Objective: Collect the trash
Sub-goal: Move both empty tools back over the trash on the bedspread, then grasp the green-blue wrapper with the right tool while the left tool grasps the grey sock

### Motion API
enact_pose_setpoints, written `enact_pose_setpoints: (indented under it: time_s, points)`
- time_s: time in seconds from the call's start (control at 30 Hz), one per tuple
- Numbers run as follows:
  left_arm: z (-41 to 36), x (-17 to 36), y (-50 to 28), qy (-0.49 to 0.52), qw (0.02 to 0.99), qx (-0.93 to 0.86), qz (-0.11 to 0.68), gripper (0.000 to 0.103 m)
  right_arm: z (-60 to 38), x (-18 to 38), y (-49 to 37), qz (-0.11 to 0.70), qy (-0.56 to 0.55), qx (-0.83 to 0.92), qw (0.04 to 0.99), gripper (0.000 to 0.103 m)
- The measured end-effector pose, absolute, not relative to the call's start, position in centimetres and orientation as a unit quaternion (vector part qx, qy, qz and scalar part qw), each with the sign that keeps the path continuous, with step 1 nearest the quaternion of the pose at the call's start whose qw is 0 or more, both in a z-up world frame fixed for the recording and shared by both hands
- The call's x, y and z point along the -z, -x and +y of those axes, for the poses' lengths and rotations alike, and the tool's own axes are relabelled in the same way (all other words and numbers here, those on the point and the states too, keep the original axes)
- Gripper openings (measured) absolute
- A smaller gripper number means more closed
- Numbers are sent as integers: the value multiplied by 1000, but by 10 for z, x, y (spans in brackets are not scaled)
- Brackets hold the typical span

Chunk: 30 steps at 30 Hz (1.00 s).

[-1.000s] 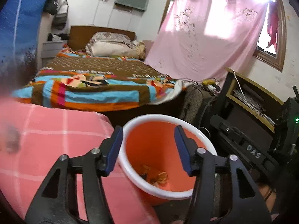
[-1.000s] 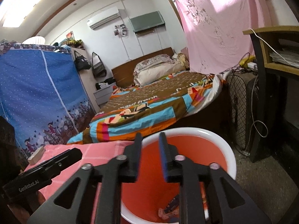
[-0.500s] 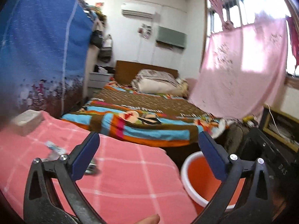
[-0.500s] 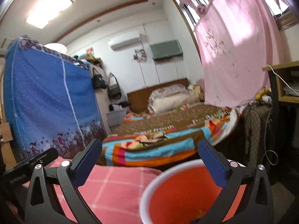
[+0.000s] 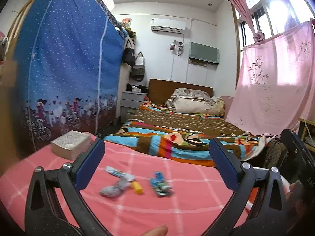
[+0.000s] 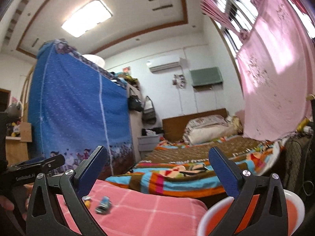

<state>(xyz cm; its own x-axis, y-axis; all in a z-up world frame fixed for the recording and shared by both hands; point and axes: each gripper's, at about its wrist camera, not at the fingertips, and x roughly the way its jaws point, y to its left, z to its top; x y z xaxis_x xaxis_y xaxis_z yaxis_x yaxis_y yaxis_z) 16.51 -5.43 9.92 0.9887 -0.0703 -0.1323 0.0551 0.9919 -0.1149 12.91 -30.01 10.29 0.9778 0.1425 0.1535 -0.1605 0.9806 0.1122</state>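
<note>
Both tongs stand wide open and hold nothing. Left gripper (image 5: pixel 157 165) looks over the pink cloth (image 5: pixel 177 206), where bits of trash (image 5: pixel 135 182) lie. Right gripper (image 6: pixel 157 171) is over the orange bin (image 6: pixel 293 200).

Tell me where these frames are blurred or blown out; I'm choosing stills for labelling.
Left wrist view: the wrappers on the pink cloth are smeared by motion, the window is blown out, and straight edges bow. Right wrist view: the ceiling light glares, the wrappers are soft, the bucket reads clearly.
</note>
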Motion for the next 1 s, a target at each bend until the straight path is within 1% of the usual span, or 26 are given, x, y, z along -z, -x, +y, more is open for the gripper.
enact_pose_setpoints:
  time_s: [0.23,0.37,0.47,0.63,0.87,1.0]
  points:
    - [-13,-95,-173,50,997,8,63,103,-262,-97,-144,-68,-26,-106,992,103]
    - [7,-88,-173,63,996,-5,57,103,-249,-90,-155,-57,-17,-117,991,103]
    - [20,-83,-177,74,995,-10,68,103,-238,-86,-163,-44,-14,-121,992,103]
    - [33,-75,-186,78,990,-7,113,103,-223,-79,-180,-9,-10,-132,991,103]
    - [33,-47,-217,84,969,9,233,103,-201,-64,-207,82,3,-144,986,103]
    - [33,-36,-225,97,958,23,268,103,-189,-55,-225,145,23,-141,979,103]
